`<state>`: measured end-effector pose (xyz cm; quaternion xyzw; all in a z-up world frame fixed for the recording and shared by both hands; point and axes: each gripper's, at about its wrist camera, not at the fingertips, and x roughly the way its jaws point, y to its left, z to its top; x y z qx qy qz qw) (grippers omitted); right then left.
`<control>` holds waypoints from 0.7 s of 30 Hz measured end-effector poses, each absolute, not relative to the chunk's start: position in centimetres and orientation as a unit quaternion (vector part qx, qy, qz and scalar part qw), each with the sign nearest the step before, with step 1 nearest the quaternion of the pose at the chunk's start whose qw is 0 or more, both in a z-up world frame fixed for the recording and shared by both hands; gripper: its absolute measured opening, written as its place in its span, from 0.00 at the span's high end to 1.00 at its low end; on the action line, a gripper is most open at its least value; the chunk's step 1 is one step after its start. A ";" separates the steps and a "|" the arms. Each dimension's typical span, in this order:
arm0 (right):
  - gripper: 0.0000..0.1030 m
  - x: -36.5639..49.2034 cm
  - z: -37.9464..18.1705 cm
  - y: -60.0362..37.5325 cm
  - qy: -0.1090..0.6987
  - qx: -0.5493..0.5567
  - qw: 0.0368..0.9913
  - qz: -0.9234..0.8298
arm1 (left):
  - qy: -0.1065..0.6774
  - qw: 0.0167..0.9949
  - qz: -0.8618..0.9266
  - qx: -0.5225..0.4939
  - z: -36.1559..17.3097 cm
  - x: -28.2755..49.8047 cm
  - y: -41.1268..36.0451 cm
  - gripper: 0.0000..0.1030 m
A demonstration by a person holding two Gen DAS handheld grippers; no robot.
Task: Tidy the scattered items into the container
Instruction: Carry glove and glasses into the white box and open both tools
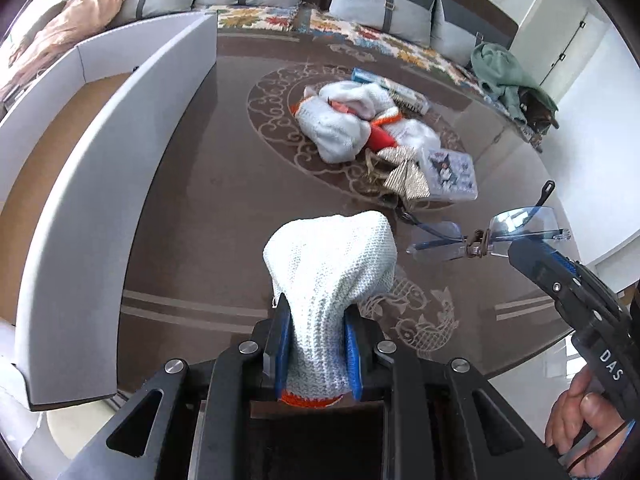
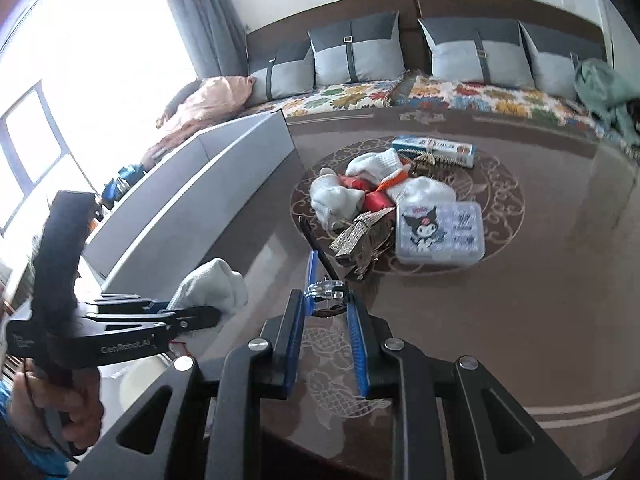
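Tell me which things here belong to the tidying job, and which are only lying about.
Job:
- white knit glove, in left tongs
- clear glasses, in right tongs
- grey box
- pile on table: gloves, cartoon case, gold bow

Lying about:
- sofa cushions
- green cloth
- pink blanket

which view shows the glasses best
The left wrist view: the glasses appear side-on, both clear lenses and a temple visible, held by the right gripper. The right wrist view shows the glasses only edge-on between its own fingers, mostly the bridge and one blue temple.
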<state>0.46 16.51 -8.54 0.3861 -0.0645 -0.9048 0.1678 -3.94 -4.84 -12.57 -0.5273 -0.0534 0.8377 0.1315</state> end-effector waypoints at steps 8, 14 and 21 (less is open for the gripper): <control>0.78 -0.4 -5.6 14.0 -0.051 0.357 0.188 -0.913 | -0.092 0.113 0.864 -0.482 -7.3 -4.0 -9.2 0.78; 0.78 -2.2 -0.8 8.0 -0.045 0.301 0.257 -0.917 | -0.119 0.029 0.882 -0.455 -4.4 -4.8 -18.4 0.78; 0.78 -5.6 1.3 -3.5 -0.023 0.282 0.364 -0.887 | -0.140 -0.058 0.867 -0.474 -6.2 -6.3 -28.1 0.78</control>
